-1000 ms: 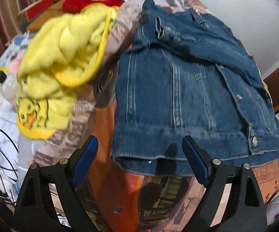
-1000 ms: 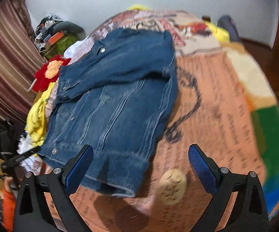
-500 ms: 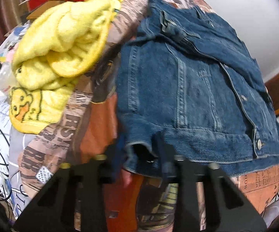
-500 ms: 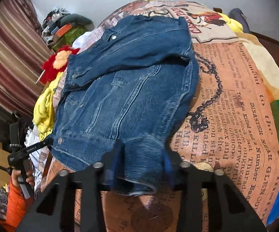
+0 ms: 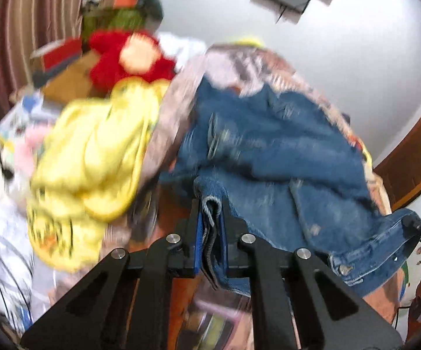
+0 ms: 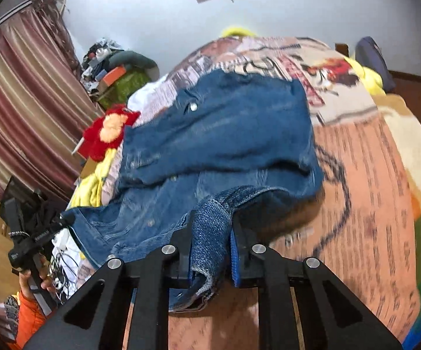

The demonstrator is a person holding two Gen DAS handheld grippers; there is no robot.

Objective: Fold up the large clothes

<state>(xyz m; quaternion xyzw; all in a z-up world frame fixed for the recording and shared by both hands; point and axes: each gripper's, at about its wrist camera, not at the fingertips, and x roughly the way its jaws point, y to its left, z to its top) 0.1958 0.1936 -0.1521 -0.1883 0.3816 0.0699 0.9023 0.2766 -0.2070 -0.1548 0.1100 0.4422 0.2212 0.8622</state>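
A second earlier both grippers hung open above the jacket's (image 5: 268, 145) near hem; since then the left gripper (image 5: 210, 221) clamped the hem's left corner and the right gripper (image 6: 211, 233) was closing on the other (denim bunched between the pads of each). The pinched hem rose off the bedspread (image 6: 364, 175), and the jacket's near half lifted into a sagging fold.

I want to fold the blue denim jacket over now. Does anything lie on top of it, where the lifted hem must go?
Nothing visible lies there. The blue denim jacket has a bare upper surface on the printed orange bedspread. The yellow fleece garment and red plush toy lie beside it, off its left edge. Both tools, left tool and right tool, grip the hem.
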